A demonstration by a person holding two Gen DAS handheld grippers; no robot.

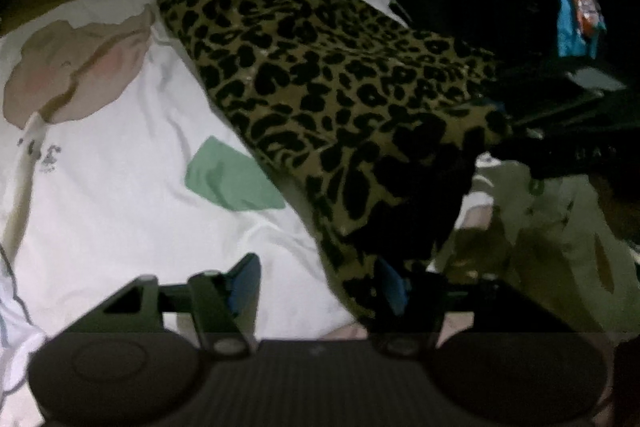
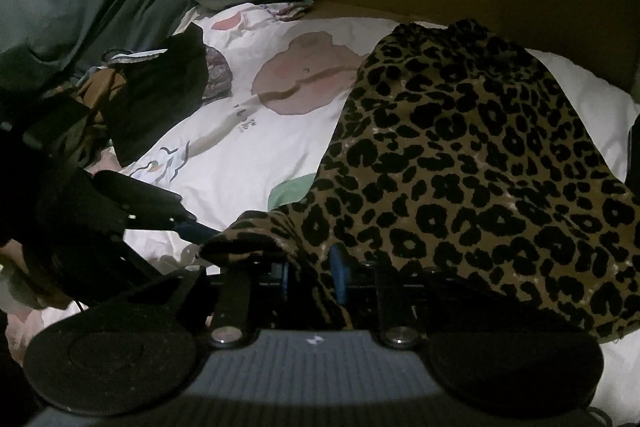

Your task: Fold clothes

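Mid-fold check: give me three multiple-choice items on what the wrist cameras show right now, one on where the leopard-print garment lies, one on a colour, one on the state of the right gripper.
1. Where does the leopard-print garment lie?
A. on the white printed bedcover
B. inside a cardboard box
C. on a hanger

2. What colour is the flat patch printed on the bedcover beside the garment's edge?
A. red
B. green
C. yellow

3. How does the right gripper stand?
A. wide open, nothing between its fingers
B. out of sight
C. closed in on a fold of the leopard fabric

Key:
1 A, the garment spreads across the bedcover in both views.
2 B, the left wrist view shows a green patch on white cloth.
3 C, the right wrist view shows leopard fabric running between the blue pads, which stand close together.
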